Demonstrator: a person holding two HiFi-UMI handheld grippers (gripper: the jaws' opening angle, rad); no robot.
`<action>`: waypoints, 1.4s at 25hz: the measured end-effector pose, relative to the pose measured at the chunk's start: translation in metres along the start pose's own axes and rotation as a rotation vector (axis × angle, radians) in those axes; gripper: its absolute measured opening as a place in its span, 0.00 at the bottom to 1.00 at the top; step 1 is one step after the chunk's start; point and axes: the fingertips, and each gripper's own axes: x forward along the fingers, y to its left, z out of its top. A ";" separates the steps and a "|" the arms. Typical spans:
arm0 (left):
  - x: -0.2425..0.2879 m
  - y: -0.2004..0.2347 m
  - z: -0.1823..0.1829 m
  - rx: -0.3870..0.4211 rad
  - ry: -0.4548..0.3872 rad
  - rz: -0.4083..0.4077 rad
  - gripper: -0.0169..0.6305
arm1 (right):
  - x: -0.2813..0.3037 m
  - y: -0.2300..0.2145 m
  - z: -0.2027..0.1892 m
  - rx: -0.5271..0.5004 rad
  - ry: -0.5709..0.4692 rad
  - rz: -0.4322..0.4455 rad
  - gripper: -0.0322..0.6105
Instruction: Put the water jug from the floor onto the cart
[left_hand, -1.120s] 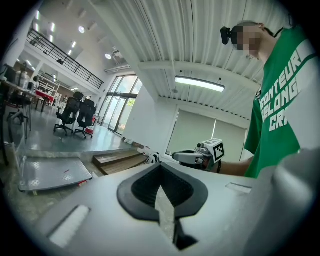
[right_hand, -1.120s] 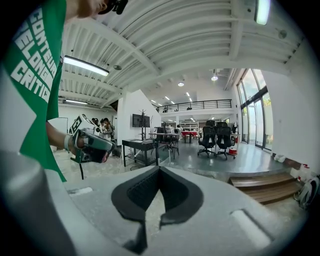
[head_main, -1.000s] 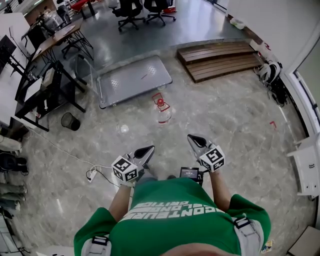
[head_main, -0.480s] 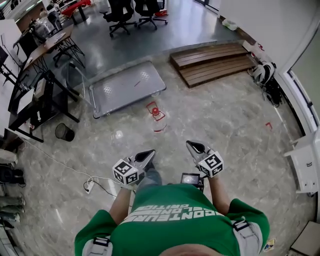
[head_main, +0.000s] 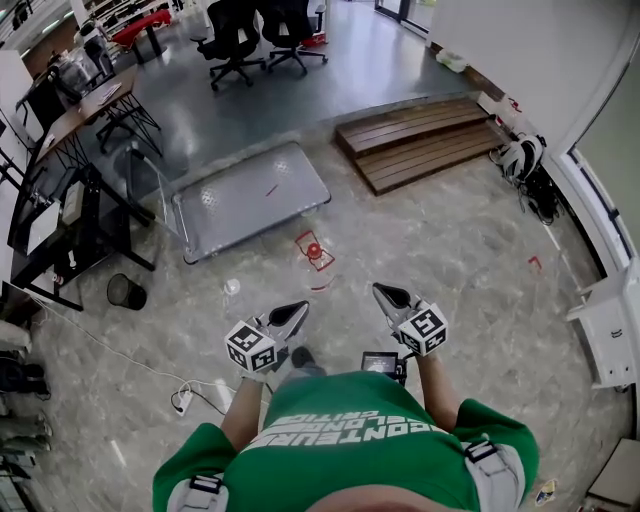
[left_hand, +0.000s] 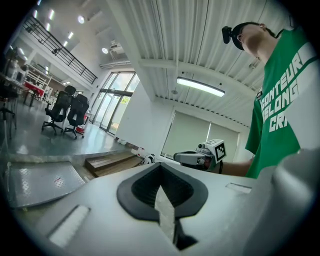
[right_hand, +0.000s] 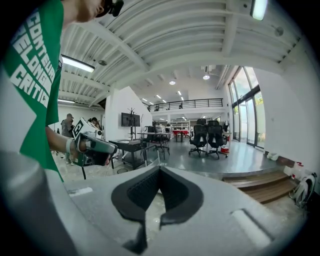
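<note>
A clear water jug (head_main: 317, 264) with a red cap stands on the marble floor in a red tape square. It is just in front of the flat silver cart (head_main: 250, 198), whose handle rises at its left end. My left gripper (head_main: 298, 308) and right gripper (head_main: 380, 291) are held side by side at waist height, short of the jug and apart from it. Both are shut with nothing in them. In the left gripper view the jaw tips (left_hand: 160, 165) meet, with the cart deck (left_hand: 40, 182) to the left and the right gripper (left_hand: 197, 159) beyond. The right gripper's own jaws (right_hand: 160, 169) hide the jug.
Wooden steps (head_main: 420, 140) lie beyond the cart to the right. Black desks (head_main: 60, 190) and a waste bin (head_main: 125, 291) stand at the left, with office chairs (head_main: 240, 30) at the back. A power strip (head_main: 185, 400) with its cable lies on the floor at the left. A backpack (head_main: 520, 158) leans by the right wall.
The jug and cart have drawn nearer to me and sit lower in the head view. Both grippers have travelled forward with me and stayed shut.
</note>
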 end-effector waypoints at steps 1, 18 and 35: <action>-0.001 0.007 0.001 -0.005 -0.002 0.002 0.05 | 0.007 0.000 0.001 0.001 0.005 0.004 0.04; -0.034 0.095 0.021 -0.039 -0.058 0.057 0.05 | 0.101 0.008 0.028 0.000 0.009 0.065 0.04; 0.038 0.183 0.063 -0.046 -0.050 0.144 0.05 | 0.198 -0.092 0.043 -0.007 0.019 0.166 0.04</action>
